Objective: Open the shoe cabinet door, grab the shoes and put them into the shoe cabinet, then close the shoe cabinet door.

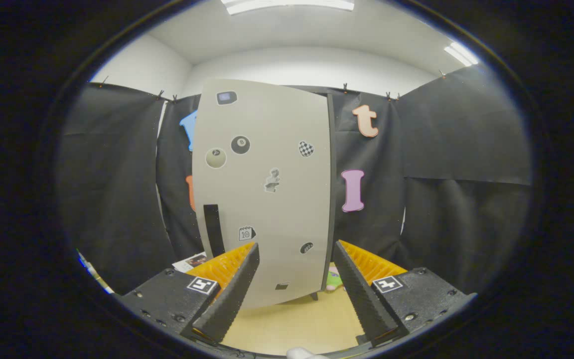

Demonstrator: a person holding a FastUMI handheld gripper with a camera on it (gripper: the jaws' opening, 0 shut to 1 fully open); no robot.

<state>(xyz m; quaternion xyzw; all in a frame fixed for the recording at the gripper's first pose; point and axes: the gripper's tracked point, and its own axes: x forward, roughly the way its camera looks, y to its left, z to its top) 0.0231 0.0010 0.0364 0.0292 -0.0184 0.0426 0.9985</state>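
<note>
One cabinet (267, 194) stands upright on a tan floor (292, 324), its pale door (272, 209) shut and dotted with stickers. Left of the cabinet, something flat and printed (191, 261) lies partly hidden. A dark strip (213, 230) runs near the door's left edge. The gripper (297, 259) is spread wide, holding nothing, short of the door. Right of the cabinet's foot, a pink-green thing (335, 279) peeks out, hard to identify.

My gripper (297, 252), seen from its own camera.
Two ridged, wedge-shaped fingers (229, 291) stand apart on my black screw-studded blocks, each block carrying a small square black-and-white marker tag.
</note>
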